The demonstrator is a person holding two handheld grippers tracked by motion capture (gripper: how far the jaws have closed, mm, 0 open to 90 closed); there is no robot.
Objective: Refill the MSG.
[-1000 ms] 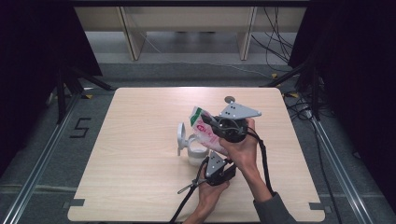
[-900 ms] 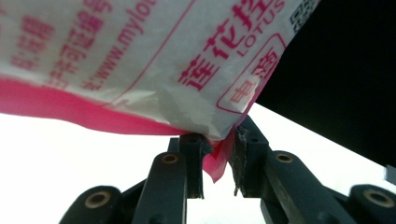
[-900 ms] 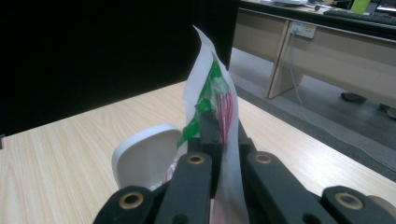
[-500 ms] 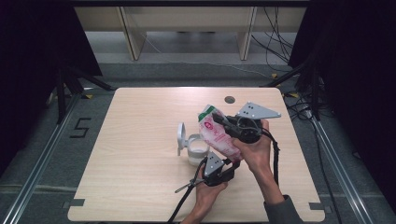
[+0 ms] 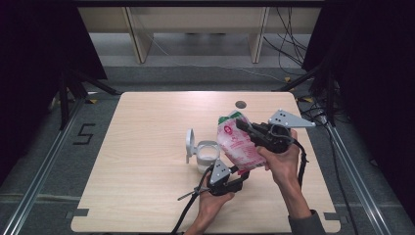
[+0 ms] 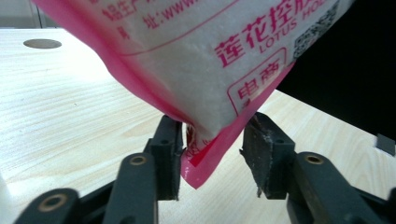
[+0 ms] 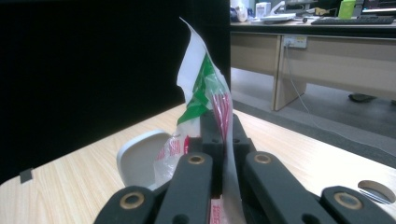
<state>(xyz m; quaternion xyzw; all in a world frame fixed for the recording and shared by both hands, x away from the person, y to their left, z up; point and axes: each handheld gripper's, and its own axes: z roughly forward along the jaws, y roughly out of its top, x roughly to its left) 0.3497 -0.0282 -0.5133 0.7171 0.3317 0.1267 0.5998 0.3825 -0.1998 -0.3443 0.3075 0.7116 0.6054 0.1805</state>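
Note:
A pink and white bag [image 5: 239,146] with a green top hangs tilted above the table, right of centre. My right gripper [image 5: 243,124] is shut on its upper part; in the right gripper view the bag [image 7: 205,88] rises out of the closed jaws of that gripper [image 7: 219,125]. My left gripper [image 5: 239,172] sits just below the bag. In the left gripper view the bag's bottom corner [image 6: 210,60] dips between the parted jaws of the left gripper [image 6: 212,154], which is open.
A small white container [image 5: 208,154] with its lid [image 5: 189,145] flipped open stands on the wooden table [image 5: 147,127], left of the bag. A round hole [image 5: 240,104] lies near the table's far edge. Desks and cables are beyond.
My right gripper has carried the bag to the right and a little lower, away from the container. The left gripper has stayed almost in place under the bag.

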